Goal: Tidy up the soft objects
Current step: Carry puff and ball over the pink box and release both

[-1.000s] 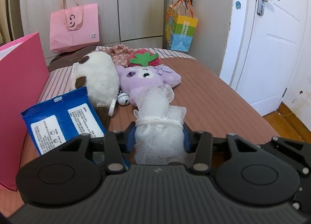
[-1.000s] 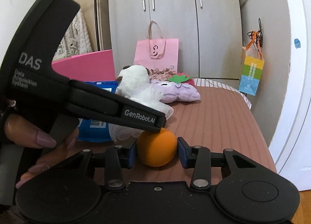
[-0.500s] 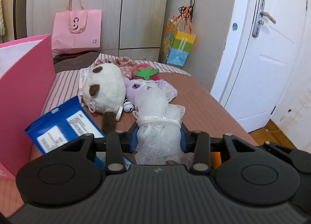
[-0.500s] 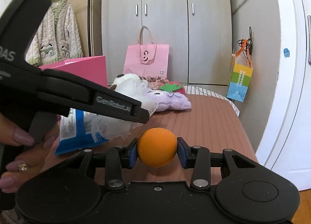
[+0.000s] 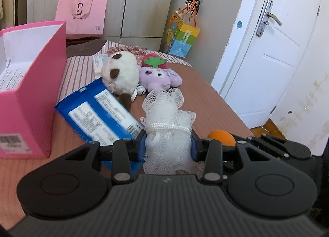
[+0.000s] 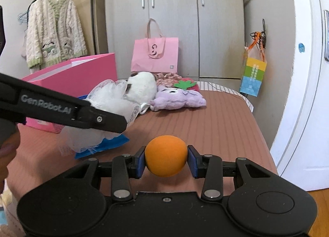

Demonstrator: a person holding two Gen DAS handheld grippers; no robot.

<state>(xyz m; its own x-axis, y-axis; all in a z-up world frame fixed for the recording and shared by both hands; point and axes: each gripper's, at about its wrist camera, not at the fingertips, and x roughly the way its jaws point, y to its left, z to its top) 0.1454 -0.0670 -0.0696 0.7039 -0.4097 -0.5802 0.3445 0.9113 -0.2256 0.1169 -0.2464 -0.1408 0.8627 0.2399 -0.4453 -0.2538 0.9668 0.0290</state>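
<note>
We see the left gripper (image 5: 168,141) clamped on a white mesh bath sponge (image 5: 166,121), its blue pads pressing the sponge's lower half just under the cord that ties it. The sponge is lifted clear of the brown striped bed (image 5: 209,103) and sticks forward out of the gripper. In the right wrist view the same sponge (image 6: 112,101) hangs from the black body of the left gripper (image 6: 115,123), above a blue packet (image 6: 107,144).

The right gripper (image 6: 166,160) grips an orange ball (image 6: 166,155), a pad pressed on each side, and holds it above the bed. From the left wrist view the ball (image 5: 221,137) peeks out low on the right.

To the left on the bed stands an open pink box (image 5: 33,97). The blue packet (image 5: 98,113) lies tilted next to it, though we cannot tell whether it touches the box. Behind the packet sit a white plush toy (image 5: 121,74) with brown ears, a purple plush toy (image 5: 158,77) and a red strawberry plush (image 5: 155,62), all close together. A pink paper bag (image 5: 82,16) stands at the wardrobe behind them, and a colourful bag (image 5: 182,36) hangs on the wall near the white door (image 5: 273,52).
</note>
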